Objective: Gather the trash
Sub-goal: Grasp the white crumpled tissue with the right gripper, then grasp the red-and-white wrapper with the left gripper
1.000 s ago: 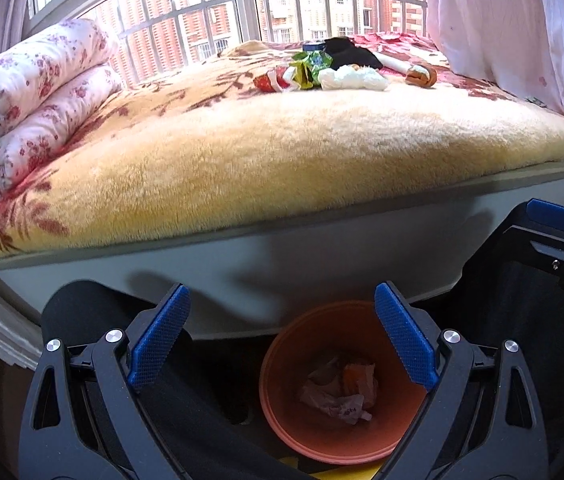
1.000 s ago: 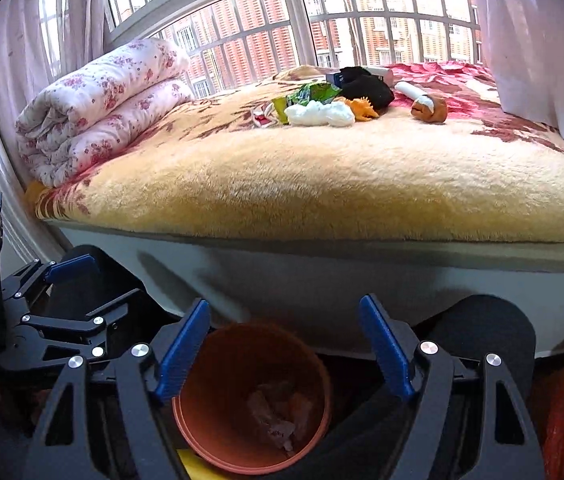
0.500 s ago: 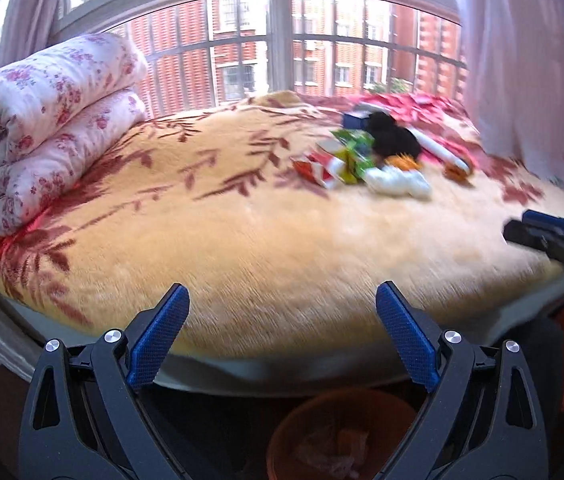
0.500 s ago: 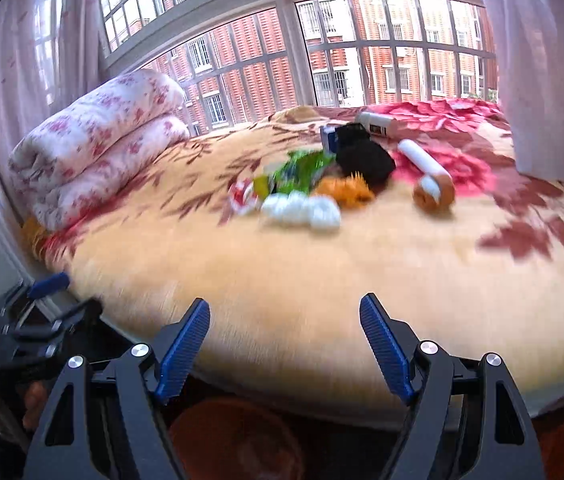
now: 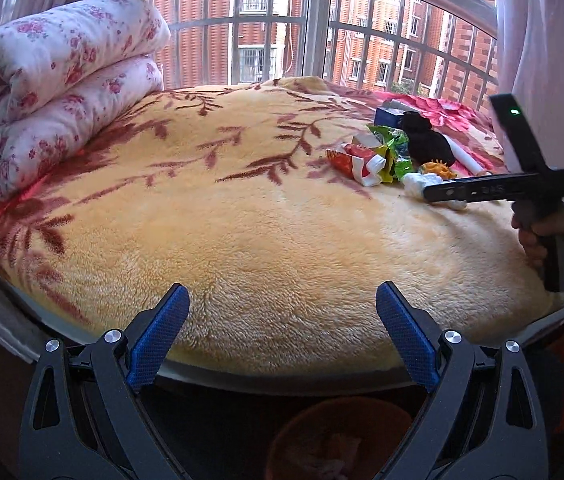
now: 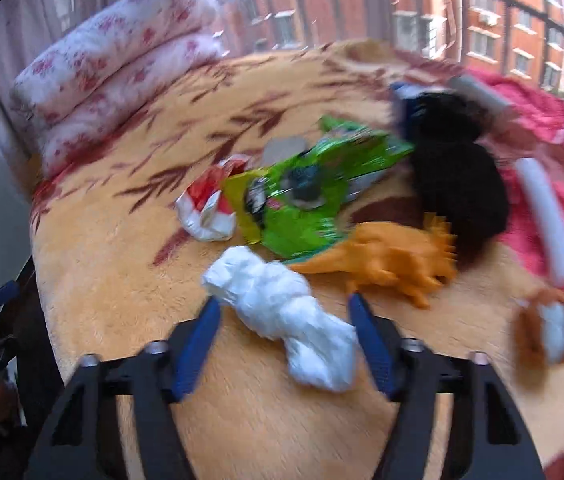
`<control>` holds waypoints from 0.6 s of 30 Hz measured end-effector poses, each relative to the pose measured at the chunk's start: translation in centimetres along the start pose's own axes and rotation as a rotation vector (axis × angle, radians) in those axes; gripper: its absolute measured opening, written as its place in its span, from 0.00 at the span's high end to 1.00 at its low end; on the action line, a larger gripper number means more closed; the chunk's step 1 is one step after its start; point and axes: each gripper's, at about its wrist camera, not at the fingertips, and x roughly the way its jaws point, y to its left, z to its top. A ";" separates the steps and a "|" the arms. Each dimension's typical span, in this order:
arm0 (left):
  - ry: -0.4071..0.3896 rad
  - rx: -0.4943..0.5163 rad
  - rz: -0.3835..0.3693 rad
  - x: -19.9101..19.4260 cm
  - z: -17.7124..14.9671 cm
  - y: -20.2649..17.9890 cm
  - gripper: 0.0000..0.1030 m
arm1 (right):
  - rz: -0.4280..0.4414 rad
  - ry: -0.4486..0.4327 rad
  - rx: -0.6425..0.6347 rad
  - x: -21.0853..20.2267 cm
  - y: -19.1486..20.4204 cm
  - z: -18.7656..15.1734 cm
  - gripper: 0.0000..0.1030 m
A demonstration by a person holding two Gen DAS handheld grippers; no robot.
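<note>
A pile of litter lies on the plush yellow blanket [image 5: 274, 240]. In the right wrist view I see a crumpled white tissue wad [image 6: 278, 312], a green snack wrapper [image 6: 310, 196] and a red-and-white wrapper [image 6: 206, 208]. My right gripper [image 6: 282, 320] is open, its blue pads [image 6: 198, 340] on either side of the white wad. In the left wrist view the right gripper's body [image 5: 498, 190] hangs over the pile, with the tissue [image 5: 418, 182] at its tip. My left gripper [image 5: 282, 340] is open and empty over the bed's near edge. The orange bin [image 5: 338, 436] stands on the floor below.
An orange toy dinosaur [image 6: 394, 264], a black plush item [image 6: 458, 176], a white tube [image 6: 546, 228] and a brown furry item [image 6: 550, 328] lie by the litter. A folded floral quilt [image 5: 50, 92] sits at the left. Windows and a curtain [image 5: 550, 60] lie behind.
Both grippers rose from the bin. The right one moved forward over the bed to the litter pile and now straddles the white wad. The left one stays at the bed's edge.
</note>
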 end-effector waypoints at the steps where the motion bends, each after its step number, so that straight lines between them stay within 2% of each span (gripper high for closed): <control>1: -0.004 0.005 0.001 0.1 0.1 -0.2 0.11 | -0.019 0.011 -0.026 0.4 0.7 0.2 0.54; 4: 0.007 0.006 -0.009 0.7 0.7 -0.5 0.11 | -0.066 -0.015 -0.055 -0.2 2.0 -0.2 0.61; 8: 0.023 0.008 -0.045 2.2 2.8 -1.6 0.11 | -0.049 -0.146 0.080 -3.9 1.6 -2.3 0.63; 10: 0.041 0.010 -0.076 3.6 4.5 -2.7 0.11 | -0.063 -0.232 0.149 -6.6 1.5 -4.2 0.63; 14: 0.087 0.002 -0.074 7.7 7.7 -5.2 0.11 | -0.071 -0.369 0.209 -11.1 2.3 -9.2 0.62; 16: 0.126 -0.008 -0.093 10.3 9.1 -6.5 0.11 | -0.081 -0.404 0.225 -12.5 2.4 -10.9 0.62; 18: 0.162 -0.021 -0.076 12.5 9.8 -7.2 0.11 | -0.086 -0.432 0.236 -13.5 2.3 -12.3 0.62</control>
